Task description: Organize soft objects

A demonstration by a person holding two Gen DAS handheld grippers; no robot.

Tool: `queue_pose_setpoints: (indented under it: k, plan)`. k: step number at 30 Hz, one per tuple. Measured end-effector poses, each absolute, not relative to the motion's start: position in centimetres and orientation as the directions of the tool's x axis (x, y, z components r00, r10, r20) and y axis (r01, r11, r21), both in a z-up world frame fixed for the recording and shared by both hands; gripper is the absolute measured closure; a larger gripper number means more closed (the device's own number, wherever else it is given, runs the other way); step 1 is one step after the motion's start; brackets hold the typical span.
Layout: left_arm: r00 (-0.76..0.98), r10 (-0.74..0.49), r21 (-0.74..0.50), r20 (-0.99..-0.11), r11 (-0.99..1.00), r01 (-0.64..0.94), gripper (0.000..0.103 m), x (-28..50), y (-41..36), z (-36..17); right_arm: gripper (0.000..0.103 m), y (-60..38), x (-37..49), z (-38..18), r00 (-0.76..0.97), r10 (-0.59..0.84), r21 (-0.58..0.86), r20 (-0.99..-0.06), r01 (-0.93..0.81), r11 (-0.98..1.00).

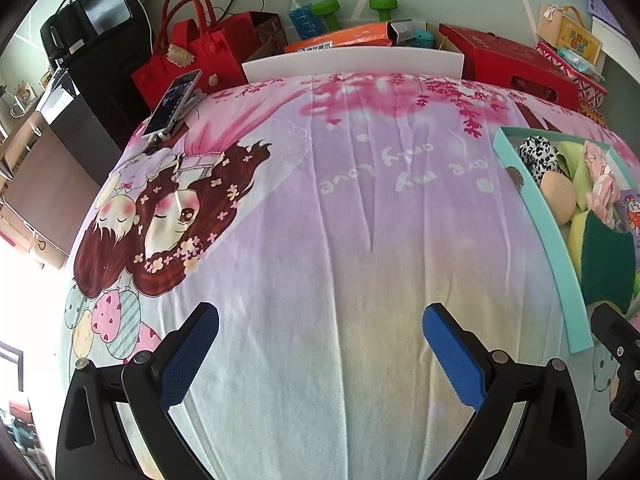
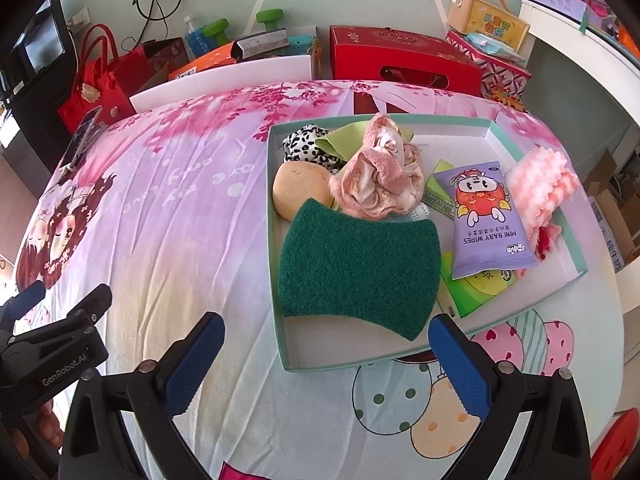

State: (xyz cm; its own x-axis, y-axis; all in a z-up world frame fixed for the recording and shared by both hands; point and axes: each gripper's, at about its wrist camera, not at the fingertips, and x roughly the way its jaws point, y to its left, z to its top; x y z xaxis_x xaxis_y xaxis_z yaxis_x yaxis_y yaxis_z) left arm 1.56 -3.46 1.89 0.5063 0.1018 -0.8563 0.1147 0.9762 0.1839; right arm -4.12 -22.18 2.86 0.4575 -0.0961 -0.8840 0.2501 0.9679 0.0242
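Both tongs, the left tongs [image 1: 320, 344] and the right tongs [image 2: 326, 354], were wide open and empty, while the soft things sat piled in the tray [image 2: 276, 208] just ahead of the right tongs, easy to reach.

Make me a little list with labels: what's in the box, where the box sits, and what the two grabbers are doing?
Surface: printed pink and purple cartoon bedsheet
Container: shallow teal-edged cardboard tray, resting on the sheet
In tray: green scouring sponge, tan round sponge, crumpled pink cloth, purple baby wipes pack, leopard-print fabric, fluffy pink-white cloth
Left gripper: fingers open, empty, over bare sheet
Right gripper: fingers open, empty, at the tray's near edge
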Motion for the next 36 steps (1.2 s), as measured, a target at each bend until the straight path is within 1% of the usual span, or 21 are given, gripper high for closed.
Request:
queue_pose_setpoints:
  k: [6,19,36]
  plan:
    - [0.494,0.11,0.187,-0.863,0.976,0.11,0.001,2.0,-3.2,1.5,0.0,-22.2,-4.1,2.8,0.461,-0.078,0.039,-0.884,0.238,0.97]
    - [0.446,0.116,0.186,-0.888,0.976,0.117,0.001,2.5,-3.4,0.2,0.0,-22.6,-4.0,2.5,0.449,-0.095,0.021,-0.888,0.247,0.969]
    - [0.434,0.12,0.194,-0.893,0.972,0.132,0.001,2.5,-3.7,-0.1,0.0,-23.0,-4.1,2.3,0.439,-0.106,0.016,-0.892,0.265,0.964]
